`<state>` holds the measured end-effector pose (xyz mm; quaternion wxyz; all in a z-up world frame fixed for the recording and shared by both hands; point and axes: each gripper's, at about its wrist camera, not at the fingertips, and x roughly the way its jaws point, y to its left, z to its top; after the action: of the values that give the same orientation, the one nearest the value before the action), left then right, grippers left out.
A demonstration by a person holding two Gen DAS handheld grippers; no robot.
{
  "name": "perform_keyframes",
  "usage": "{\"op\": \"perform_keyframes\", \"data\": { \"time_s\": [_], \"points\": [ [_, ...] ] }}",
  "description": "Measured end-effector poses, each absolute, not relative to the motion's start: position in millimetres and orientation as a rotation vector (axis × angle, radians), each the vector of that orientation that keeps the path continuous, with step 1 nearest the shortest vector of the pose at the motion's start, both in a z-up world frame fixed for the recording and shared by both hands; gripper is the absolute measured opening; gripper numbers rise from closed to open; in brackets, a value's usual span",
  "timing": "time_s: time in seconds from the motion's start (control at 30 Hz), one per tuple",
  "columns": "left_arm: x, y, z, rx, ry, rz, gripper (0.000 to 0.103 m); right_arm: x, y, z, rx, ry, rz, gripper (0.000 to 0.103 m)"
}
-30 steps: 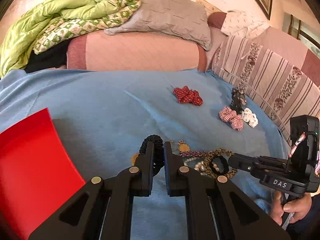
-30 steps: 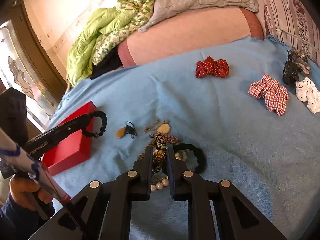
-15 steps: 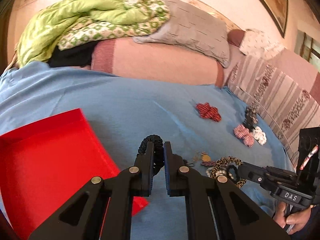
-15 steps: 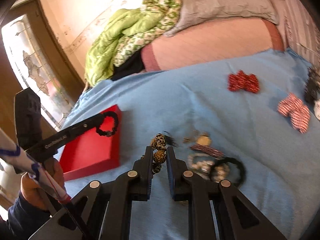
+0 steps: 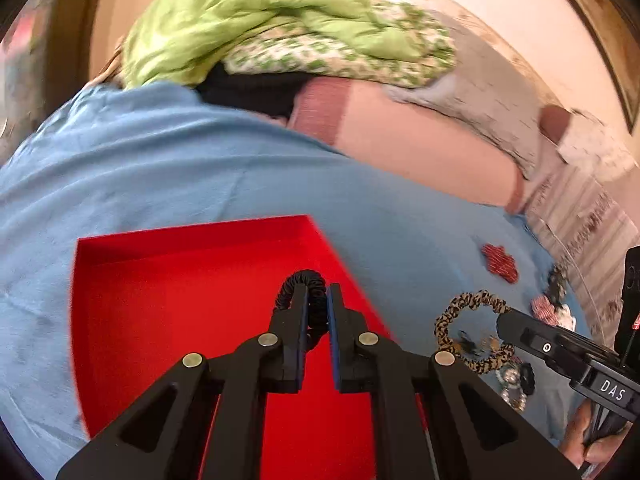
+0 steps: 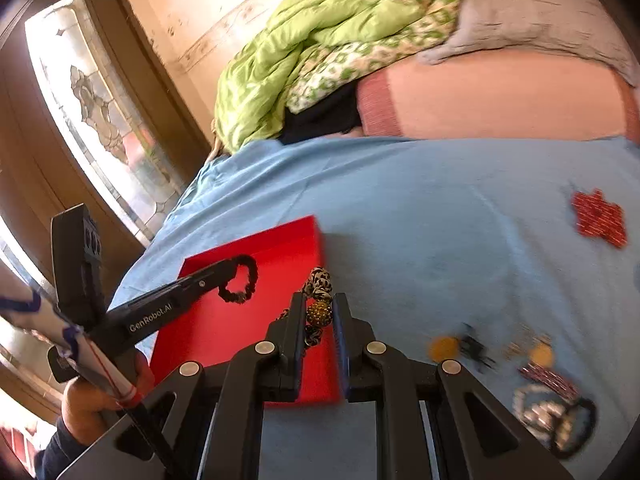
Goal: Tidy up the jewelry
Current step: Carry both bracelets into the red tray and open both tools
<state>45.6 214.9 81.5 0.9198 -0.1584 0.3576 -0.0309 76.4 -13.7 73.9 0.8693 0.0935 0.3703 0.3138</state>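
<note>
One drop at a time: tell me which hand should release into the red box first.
Left. Its gripper holds the black bracelet right over the red box; the right gripper, holding the leopard bracelet, sits only at the box's near edge.

I am working in a home bedroom. A light blue bedsheet (image 5: 200, 168) covers the bed, with a crumpled green quilt (image 6: 288, 40) and grey pillow (image 5: 492, 108) at its head.

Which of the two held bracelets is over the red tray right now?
The black coiled bracelet in the left gripper: it hangs over the red tray. The leopard-print beaded one hangs beside the tray's edge.
</note>
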Motion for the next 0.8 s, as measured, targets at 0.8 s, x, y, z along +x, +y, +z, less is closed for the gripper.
{"op": "perform_keyframes", "data": {
  "time_s": [0.8],
  "points": [
    [65, 295, 52, -0.492, 0.784, 0.101, 0.009, 168, 121, 23, 0.121, 0.996, 0.593, 0.015]
  ]
}}
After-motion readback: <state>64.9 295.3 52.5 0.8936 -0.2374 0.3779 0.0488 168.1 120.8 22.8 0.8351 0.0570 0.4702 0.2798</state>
